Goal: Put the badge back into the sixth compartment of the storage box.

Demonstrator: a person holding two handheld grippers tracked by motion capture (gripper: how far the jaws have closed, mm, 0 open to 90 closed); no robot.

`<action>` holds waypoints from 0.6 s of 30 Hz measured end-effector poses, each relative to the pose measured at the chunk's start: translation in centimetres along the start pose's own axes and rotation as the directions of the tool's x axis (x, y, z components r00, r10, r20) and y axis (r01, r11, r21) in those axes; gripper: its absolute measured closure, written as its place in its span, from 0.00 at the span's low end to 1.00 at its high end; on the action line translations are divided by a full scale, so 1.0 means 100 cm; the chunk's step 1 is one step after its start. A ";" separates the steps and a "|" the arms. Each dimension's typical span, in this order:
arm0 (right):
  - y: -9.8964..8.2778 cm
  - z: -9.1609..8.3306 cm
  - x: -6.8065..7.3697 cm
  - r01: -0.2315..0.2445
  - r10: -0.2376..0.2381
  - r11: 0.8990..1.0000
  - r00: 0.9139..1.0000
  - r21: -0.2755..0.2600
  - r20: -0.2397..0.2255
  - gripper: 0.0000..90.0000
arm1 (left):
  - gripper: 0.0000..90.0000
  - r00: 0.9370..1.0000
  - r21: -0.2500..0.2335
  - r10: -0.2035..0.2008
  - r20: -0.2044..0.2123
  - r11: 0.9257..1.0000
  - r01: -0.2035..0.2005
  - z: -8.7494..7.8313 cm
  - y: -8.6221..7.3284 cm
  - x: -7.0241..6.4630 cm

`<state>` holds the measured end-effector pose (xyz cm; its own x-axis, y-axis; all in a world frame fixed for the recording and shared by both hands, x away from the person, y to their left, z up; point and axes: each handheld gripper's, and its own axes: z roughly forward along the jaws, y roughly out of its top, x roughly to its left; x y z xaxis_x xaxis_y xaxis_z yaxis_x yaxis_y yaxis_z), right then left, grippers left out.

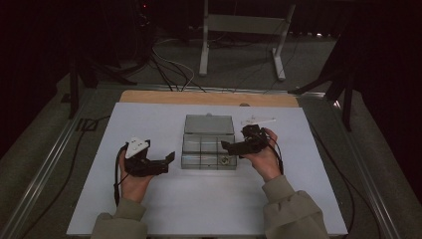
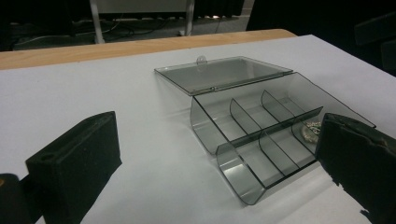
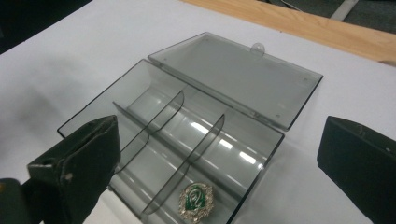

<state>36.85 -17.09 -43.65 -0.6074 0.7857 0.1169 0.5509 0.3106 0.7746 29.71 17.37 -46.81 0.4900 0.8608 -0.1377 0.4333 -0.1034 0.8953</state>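
Observation:
A smoky clear compartment box stands open mid-table, its lid lying flat behind it. A green and silver brooch lies in the near right compartment. To the left of the box, my left gripper points at it, open and empty. The right gripper is at the box's right edge, also open. In the left gripper view the box and brooch sit ahead between wide jaws. In the right gripper view the brooch lies low in the box, with the lid beyond.
The box rests on a white board with a wooden strip along its far edge. Metal rails run along both sides. On the dark floor behind are a white stand and cables.

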 end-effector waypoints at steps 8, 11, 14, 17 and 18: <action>0.008 0.003 -0.009 -0.044 0.044 0.999 0.999 -0.016 0.001 0.00 | 0.01 1.000 -0.009 -0.014 0.015 1.000 0.014 0.003 0.001 -0.002; 0.011 0.003 -0.011 -0.048 0.048 0.999 0.999 -0.022 0.007 0.00 | 0.01 1.000 -0.006 -0.013 0.018 1.000 0.013 0.005 0.001 -0.003; 0.014 0.004 -0.012 -0.046 0.047 0.999 0.999 -0.025 0.015 0.00 | 0.01 1.000 -0.006 -0.011 0.021 1.000 0.011 0.005 0.000 -0.004; 0.019 0.004 -0.013 -0.042 0.043 0.999 0.999 -0.028 0.020 0.00 | 0.00 1.000 -0.006 -0.010 0.017 1.000 0.010 0.006 0.000 -0.004; 0.020 0.004 -0.013 -0.043 0.043 0.999 0.999 -0.030 0.023 0.00 | 0.00 1.000 -0.006 -0.010 0.017 1.000 0.010 0.006 0.000 -0.004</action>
<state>38.99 -17.25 -42.49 -0.5693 0.8108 0.1359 0.5590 0.2606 0.7872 29.99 16.73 -46.99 0.4986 0.8531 -0.1539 0.4340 -0.0920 0.8962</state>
